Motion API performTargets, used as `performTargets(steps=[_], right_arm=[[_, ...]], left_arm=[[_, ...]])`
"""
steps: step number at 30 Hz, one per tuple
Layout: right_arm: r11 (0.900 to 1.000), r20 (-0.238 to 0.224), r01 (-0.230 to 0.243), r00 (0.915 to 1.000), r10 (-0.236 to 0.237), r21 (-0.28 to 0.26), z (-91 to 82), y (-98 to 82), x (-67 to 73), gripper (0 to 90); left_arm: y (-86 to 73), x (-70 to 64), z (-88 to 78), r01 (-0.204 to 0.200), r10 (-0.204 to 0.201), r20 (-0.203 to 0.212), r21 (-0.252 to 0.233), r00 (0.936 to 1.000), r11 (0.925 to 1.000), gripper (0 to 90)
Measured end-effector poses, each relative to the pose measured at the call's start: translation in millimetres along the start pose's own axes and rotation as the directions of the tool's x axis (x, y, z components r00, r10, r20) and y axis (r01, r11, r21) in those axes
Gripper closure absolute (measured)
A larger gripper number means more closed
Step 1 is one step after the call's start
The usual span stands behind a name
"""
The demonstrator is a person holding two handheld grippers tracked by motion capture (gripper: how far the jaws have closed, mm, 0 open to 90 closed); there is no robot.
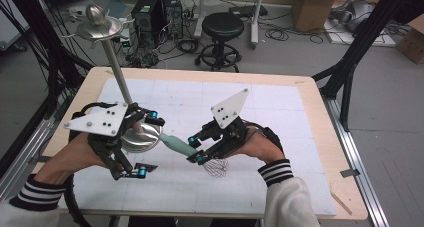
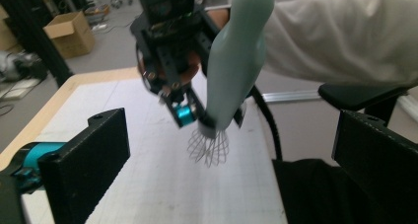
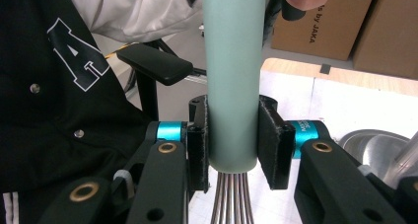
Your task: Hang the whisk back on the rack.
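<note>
Clearly, the right gripper (image 1: 199, 148) had its fingers (image 3: 272, 140) clamped on the whisk (image 1: 181, 147), gripping the pale green handle just above the wire loops (image 1: 216, 167), which hung over the white mat (image 1: 280, 117) on the table (image 1: 320, 112). Meanwhile the left gripper (image 1: 145, 144) held its fingers (image 2: 84, 160) wide apart with nothing between them, close by the metal stand's base (image 1: 142, 136) and near the handle's free end.

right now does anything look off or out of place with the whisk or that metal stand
Nothing looks spilled or damaged. The whisk is held level above the table, the right gripper shut on its green handle just above the wires. The metal stand leans away from upright, its round base between the open jaws of the left gripper.
</note>
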State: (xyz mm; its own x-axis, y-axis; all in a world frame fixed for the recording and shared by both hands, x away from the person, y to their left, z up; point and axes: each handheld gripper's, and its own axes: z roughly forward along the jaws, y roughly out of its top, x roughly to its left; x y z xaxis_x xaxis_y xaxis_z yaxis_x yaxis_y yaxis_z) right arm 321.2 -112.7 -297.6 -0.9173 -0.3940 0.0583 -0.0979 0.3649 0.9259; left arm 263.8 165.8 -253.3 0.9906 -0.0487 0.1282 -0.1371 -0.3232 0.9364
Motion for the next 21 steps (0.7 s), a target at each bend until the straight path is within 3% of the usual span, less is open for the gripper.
performTargets(steps=[7,16,21], right_arm=[[1.000,-0.008,0.010,0.9999,-0.010,-0.005,2.2,0.4,-0.3,69.4],[1.000,-0.020,0.014,0.9997,-0.014,-0.012,2.1,1.1,0.7,69.5],[1.000,-0.021,0.018,0.9996,-0.018,-0.016,2.1,1.3,0.6,69.4]], left_arm=[[4.3,1.4,12.0,-0.008,0.008,0.024,-0.014,0.9997,0.9999,3.5],[3.6,2.1,20.6,-0.021,0.022,0.051,-0.025,0.9985,0.9995,18.9],[4.1,3.3,24.0,-0.020,0.022,0.064,-0.041,0.9977,0.9990,33.1]])
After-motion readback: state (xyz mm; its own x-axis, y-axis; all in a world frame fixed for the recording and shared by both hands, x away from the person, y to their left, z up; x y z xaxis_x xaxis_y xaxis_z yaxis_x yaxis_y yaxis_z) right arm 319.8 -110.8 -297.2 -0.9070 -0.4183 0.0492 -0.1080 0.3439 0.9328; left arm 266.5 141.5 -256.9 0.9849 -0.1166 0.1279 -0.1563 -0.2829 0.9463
